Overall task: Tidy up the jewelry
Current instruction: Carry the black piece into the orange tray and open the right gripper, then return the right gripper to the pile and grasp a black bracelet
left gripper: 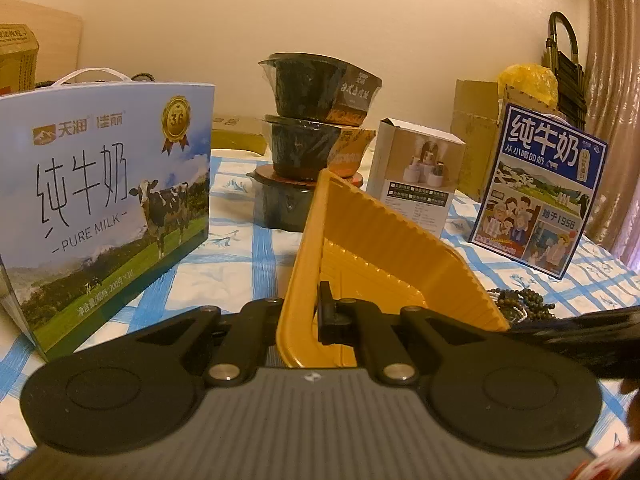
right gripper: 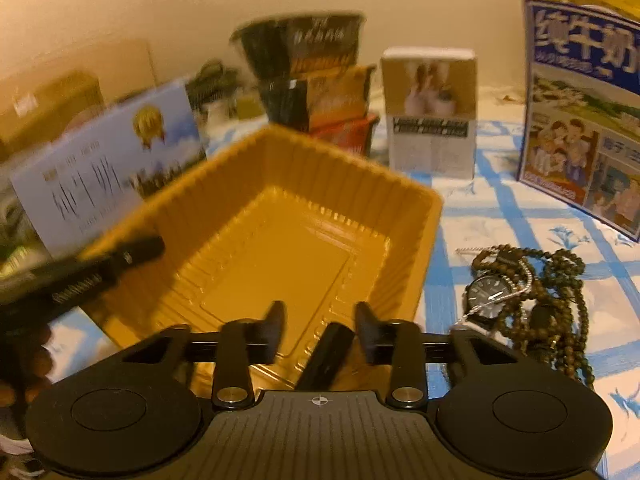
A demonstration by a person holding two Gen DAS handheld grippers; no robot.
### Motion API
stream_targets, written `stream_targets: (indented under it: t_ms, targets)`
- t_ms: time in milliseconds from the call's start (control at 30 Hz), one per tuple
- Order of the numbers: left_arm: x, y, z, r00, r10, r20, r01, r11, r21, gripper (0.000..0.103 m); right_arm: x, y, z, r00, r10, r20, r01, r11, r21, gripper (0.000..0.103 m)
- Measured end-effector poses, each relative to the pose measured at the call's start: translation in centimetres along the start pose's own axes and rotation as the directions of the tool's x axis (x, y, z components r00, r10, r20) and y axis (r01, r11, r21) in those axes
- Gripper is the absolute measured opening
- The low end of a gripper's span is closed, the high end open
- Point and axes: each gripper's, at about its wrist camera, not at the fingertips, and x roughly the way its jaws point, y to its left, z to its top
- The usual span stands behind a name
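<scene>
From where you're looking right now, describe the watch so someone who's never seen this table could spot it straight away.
Start at the yellow ribbed tray in the middle of the blue-and-white checked tablecloth, then look just to its right. There lies a tangled heap of brown bead strands. The watch sits at the heap's left edge: a round black dial with pale hands, the only flat disc among the beads.

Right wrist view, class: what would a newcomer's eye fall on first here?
First the yellow tray, tilted in the middle of the checked tablecloth. Right of it lies a tangle of brown bead strings with a dark wristwatch. A small black object sits between the right gripper fingers.
</scene>
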Motion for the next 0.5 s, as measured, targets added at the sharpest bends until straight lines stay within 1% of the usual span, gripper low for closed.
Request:
stream_targets:
  t_ms: [67,200,333,400,500]
  targets:
    - [0.0,0.0,0.0,1.0,0.0,0.003,0.0,1.0,0.003,0.005,-1.3,-0.7,-0.1,1.0,-0.006,0.028,0.005,1.0,0.03,0.046]
    - [-0.1,0.0,0.1,1.0,0.0,0.003,0.0,1.0,0.004,0.005,-3.5,-3.0,-0.9,0.995,-0.089,0.037,0.087,0.994,0.066,0.046]
    - [-0.1,0.0,0.0,1.0,0.003,0.002,-0.003,1.0,0.001,0.005,-4.6,-5.6,-2.0,0.98,-0.198,0.012,0.196,0.977,0.078,0.046]
    - [-0.1,0.0,0.0,1.0,0.005,0.002,-0.005,1.0,-0.001,0.005,-4.5,-7.0,-2.4,0.973,-0.231,-0.016,0.232,0.97,0.069,0.046]
    - [-0.2,0.0,0.0,1.0,0.008,0.003,-0.008,1.0,-0.002,0.005,-4.1,-8.3,-2.8,0.963,-0.27,-0.024,0.27,0.962,0.026,0.045]
